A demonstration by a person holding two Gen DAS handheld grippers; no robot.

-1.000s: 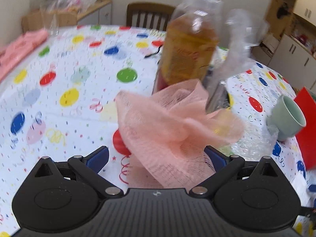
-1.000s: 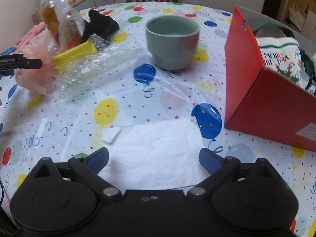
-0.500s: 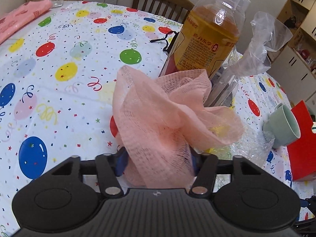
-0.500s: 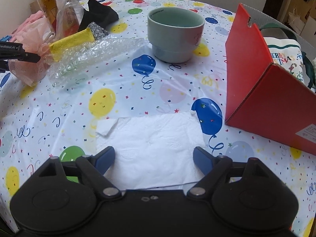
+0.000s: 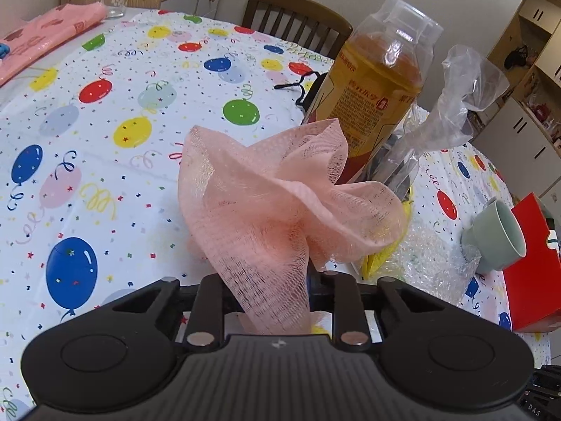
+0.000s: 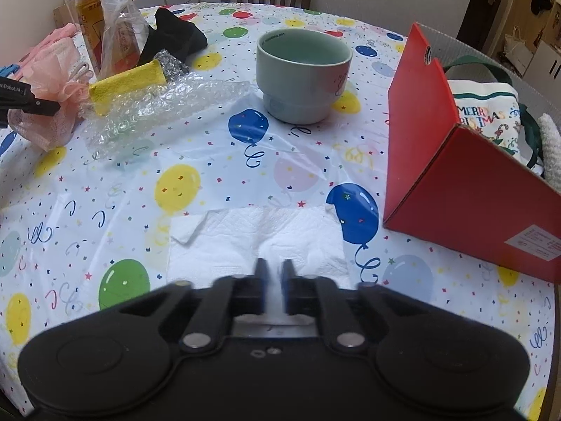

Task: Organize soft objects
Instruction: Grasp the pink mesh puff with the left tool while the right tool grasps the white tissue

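Over balloon-print tablecloth, both tilt downward: left gripper closing on pink mesh, right gripper pinching napkin.

Balloon-print table: green cup, red box, white napkin, bubble wrap.
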